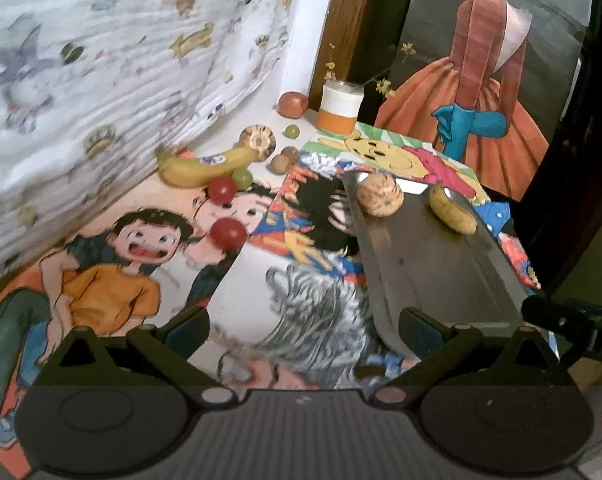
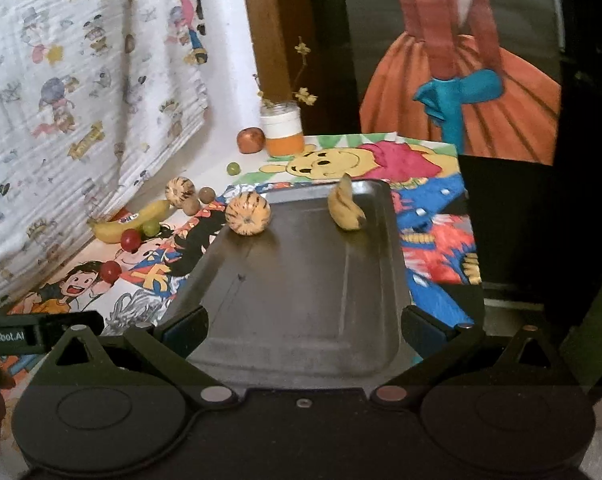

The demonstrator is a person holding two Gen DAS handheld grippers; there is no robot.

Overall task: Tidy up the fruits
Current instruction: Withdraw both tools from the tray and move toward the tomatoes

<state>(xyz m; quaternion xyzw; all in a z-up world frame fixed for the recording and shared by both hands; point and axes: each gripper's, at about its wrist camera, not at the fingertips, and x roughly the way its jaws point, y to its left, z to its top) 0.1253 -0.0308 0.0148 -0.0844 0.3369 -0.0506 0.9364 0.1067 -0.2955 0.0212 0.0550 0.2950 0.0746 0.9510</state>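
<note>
The desk (image 2: 237, 152) is lying under bright cartoon posters, with a patterned white cloth (image 1: 101, 80) hanging along its far left side. The metal tray (image 2: 301, 280), a shallow rectangle of dull, scuffed steel, is sitting straight ahead of the right tool (image 2: 303, 322), its long axis running away from the fingers. It is already carrying a small yellow banana (image 2: 345, 210) near its far right corner and a round, brown-striped melon-like fruit (image 2: 248, 214) at its far left edge. The right tool is standing fully spread with nothing between its fingers, and the left tool (image 1: 303, 320) is likewise spread wide and empty, its right finger hanging over the tray's near corner. The loose fruit is lying ahead and to the left of both tools, off the tray's left side, so the left tool appears to be the nearer one. The larger banana (image 1: 205, 164), smooth and stickered, is resting near the cloth with its long axis running crosswise. A second striped fruit (image 1: 258, 138) is sitting just behind its tip, and a reddish apple (image 1: 293, 105) is standing beside an orange-and-white jar (image 1: 341, 108) at the back. Two glossy red grapes (image 1: 228, 233) and a green one are lying closer in, near two small brown kiwi-like fruits (image 1: 285, 160).
</note>
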